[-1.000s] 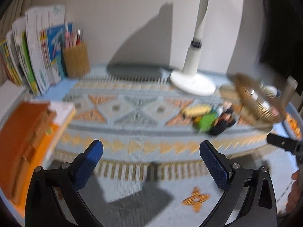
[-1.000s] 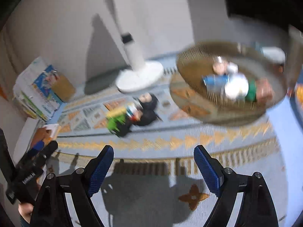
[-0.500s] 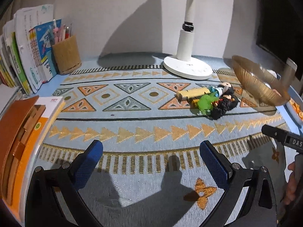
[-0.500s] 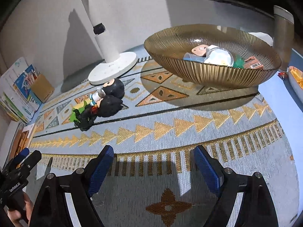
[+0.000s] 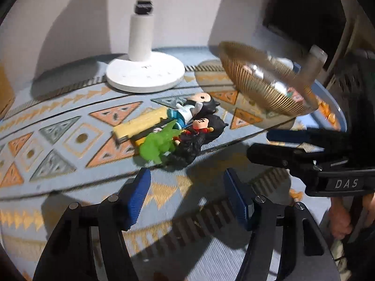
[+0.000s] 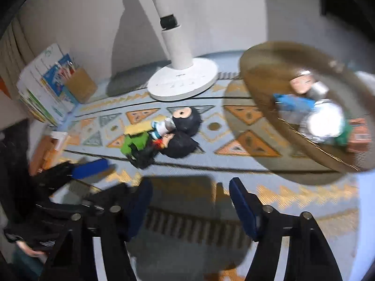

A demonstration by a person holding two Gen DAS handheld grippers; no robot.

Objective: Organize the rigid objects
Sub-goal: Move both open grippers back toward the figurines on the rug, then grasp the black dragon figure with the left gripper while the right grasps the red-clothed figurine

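Note:
A pile of small toys lies on the patterned mat: a green figure (image 5: pixel 159 144), a yellow block (image 5: pixel 140 125) and two black-haired dolls (image 5: pixel 201 133). The pile also shows in the right wrist view (image 6: pixel 164 135). A ribbed gold bowl (image 5: pixel 262 86) stands to the right and holds several toys (image 6: pixel 314 114). My left gripper (image 5: pixel 187 194) is open and empty, just short of the pile. My right gripper (image 6: pixel 189 203) is open and empty, a little short of the pile and left of the bowl.
A white lamp base (image 5: pixel 145 72) stands behind the toys. Books and a pencil cup (image 6: pixel 79 86) stand at the back left. An orange book (image 6: pixel 46 149) lies at the left edge. A grey post (image 5: pixel 314 63) rises behind the bowl.
Both grippers have moved in toward the toy pile and closer to each other. The jaws of both have narrowed but stay open. The views are blurred by motion.

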